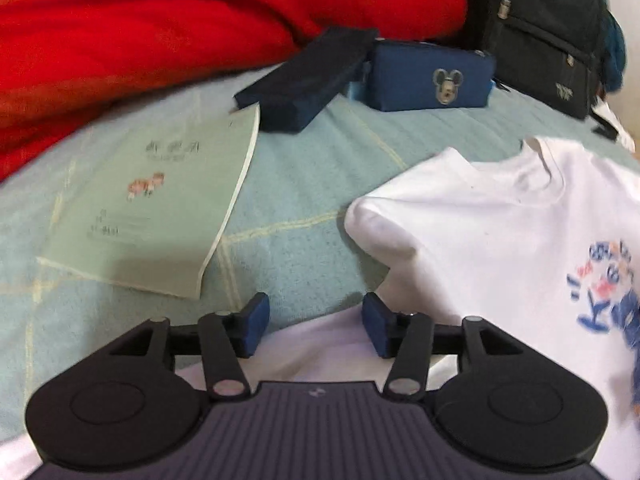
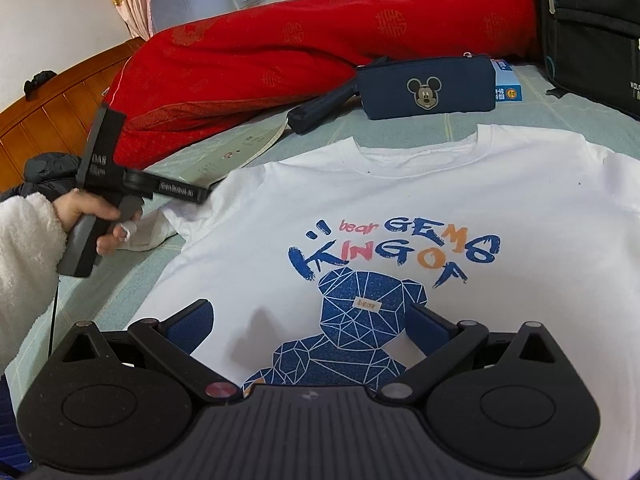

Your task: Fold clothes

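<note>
A white T-shirt [image 2: 400, 200] with a blue bear print and the words "KING OF GEMS" lies face up on a pale green bedspread [image 1: 304, 184]. In the left wrist view its shoulder and collar [image 1: 500, 208] lie to the right. My left gripper [image 1: 316, 324] is open, its blue pads apart over white cloth at the shirt's sleeve edge and not pressing on it. In the right wrist view a hand [image 2: 92, 216] holds that gripper beside the shirt's left sleeve [image 2: 152, 232]. My right gripper [image 2: 312, 326] is open wide above the bear print, nothing between its pads.
A red quilt [image 2: 280, 48] lies bunched along the far side. A navy pouch with a mouse badge [image 2: 426, 88], a dark long case [image 1: 308, 80] and a green booklet [image 1: 160, 200] lie beyond the shirt. A black backpack [image 2: 592, 20] stands at the far right, a wooden headboard [image 2: 52, 108] at left.
</note>
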Tool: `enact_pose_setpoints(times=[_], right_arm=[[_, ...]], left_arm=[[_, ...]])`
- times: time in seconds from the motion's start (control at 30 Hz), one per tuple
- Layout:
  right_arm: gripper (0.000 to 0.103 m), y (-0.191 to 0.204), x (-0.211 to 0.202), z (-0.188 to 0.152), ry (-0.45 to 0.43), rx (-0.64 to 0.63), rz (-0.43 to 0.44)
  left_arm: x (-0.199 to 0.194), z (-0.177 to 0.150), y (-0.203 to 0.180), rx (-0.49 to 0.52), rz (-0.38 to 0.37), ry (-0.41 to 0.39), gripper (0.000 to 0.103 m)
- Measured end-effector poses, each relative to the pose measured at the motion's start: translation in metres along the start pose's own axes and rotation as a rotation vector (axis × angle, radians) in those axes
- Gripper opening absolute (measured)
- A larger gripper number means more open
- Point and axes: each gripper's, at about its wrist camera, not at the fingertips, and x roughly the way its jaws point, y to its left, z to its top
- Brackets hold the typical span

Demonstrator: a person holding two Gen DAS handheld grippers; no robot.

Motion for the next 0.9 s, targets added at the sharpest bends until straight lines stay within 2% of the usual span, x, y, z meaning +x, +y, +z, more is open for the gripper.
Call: enact_pose_setpoints(times=[0.1, 0.23, 0.3, 0.43, 0.53, 0.63, 0.77, 0.9], right_arm=[[0.103, 0.000, 0.000, 0.000, 0.000, -0.001, -0.001], [0.103, 0.001, 0.000, 0.000, 0.000, -0.001, 0.001], [0.103, 0.000, 0.000, 0.000, -0.001, 0.000, 0.003], [0.103, 0.000, -0.001, 0.000, -0.007, 0.005, 0.006], [0.103, -0.002, 0.000, -0.001, -0.009, 0.010, 0.008], [0.103, -0.002, 0.000, -0.001, -0.009, 0.014, 0.009], [0.103, -0.002, 0.001, -0.001, -0.009, 0.015, 0.008], [0.103, -0.003, 0.001, -0.001, -0.008, 0.015, 0.007]], left_arm=[[-0.001, -0.001, -0.008, 0.037, 0.019, -0.006, 0.047], [-0.003, -0.001, -0.020, 0.079, 0.002, -0.013, 0.017], [-0.004, -0.002, -0.021, 0.084, -0.020, -0.023, 0.008], [-0.005, -0.002, 0.001, -0.036, -0.082, -0.045, 0.001], [-0.003, -0.002, 0.021, -0.139, -0.099, -0.064, 0.000], [-0.002, 0.002, 0.037, -0.201, -0.060, -0.077, 0.000], [-0.005, 0.010, 0.052, -0.230, -0.007, -0.100, 0.000], [-0.007, 0.016, 0.058, -0.253, 0.033, -0.091, 0.000]])
